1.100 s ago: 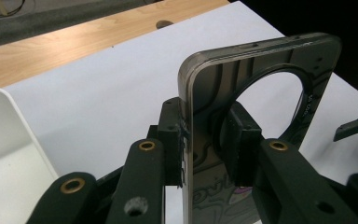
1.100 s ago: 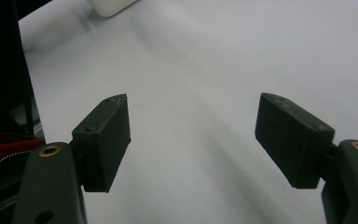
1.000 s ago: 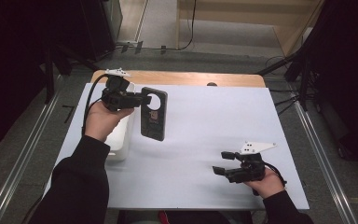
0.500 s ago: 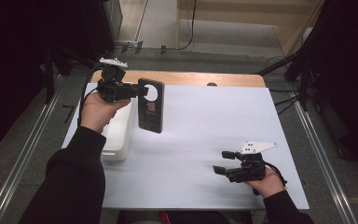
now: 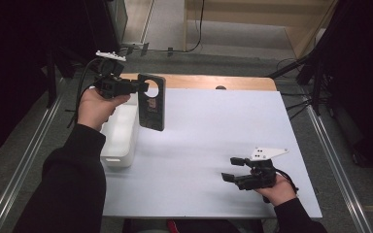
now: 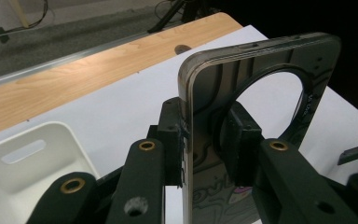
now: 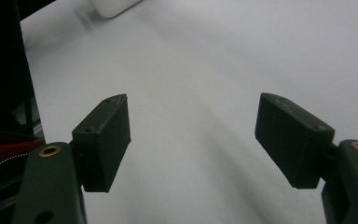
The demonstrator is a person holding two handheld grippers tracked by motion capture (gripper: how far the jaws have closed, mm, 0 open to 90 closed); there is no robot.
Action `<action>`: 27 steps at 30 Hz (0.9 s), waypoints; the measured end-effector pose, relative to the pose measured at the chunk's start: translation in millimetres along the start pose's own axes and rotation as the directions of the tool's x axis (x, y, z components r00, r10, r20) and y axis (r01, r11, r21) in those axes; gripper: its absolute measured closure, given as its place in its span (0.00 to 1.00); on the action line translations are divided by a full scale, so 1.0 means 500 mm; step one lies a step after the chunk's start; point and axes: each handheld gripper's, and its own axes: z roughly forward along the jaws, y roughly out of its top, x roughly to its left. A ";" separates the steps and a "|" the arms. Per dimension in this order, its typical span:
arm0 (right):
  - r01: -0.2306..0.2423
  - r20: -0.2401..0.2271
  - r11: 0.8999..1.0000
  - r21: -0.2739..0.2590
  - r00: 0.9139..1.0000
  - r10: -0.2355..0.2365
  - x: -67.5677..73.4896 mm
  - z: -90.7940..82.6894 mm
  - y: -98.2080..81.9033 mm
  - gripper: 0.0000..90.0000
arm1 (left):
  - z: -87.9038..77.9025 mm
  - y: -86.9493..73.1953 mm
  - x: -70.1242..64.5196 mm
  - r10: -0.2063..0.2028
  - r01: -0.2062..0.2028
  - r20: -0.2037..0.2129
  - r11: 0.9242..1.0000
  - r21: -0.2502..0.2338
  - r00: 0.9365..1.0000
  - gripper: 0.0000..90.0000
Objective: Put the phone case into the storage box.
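Observation:
A dark phone case [image 5: 151, 104] with a round cutout near its top hangs upright in the air above the table's left side. My left gripper [image 5: 140, 87] is shut on it just below the cutout. In the left gripper view the two pads press on both faces of the case [image 6: 205, 93], with the left gripper [image 6: 205, 140] clamping its edge. My right gripper [image 5: 230, 169] rests low near the table's front right, open, pointing left. Between its jaws there is just bare white table, as the right gripper [image 7: 193, 140] view shows.
A white plastic tray [image 5: 121, 131] sits at the table's left edge, below the held case; its rim [image 6: 23, 163] appears under my left jaws. The white table sheet [image 5: 213, 126] covers the table up to a wooden strip [image 5: 213, 81] at the back. Metal rails run along both sides.
My left hand has lifted the phone case higher and carried it a little up and left in the high view. The right hand has stayed where it was.

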 end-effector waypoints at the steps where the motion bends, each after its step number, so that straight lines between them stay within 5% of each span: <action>1: 0.001 -0.001 1.000 0.000 1.000 -0.001 0.001 0.000 0.000 0.28 | -0.002 0.001 0.003 -0.007 0.007 -0.002 1.000 -0.003 1.000 0.79; 27: 0.000 0.017 1.000 0.019 1.000 -0.001 0.004 -0.003 -0.008 0.28 | -0.030 0.053 0.037 -0.014 0.013 -0.066 1.000 -0.016 0.998 0.79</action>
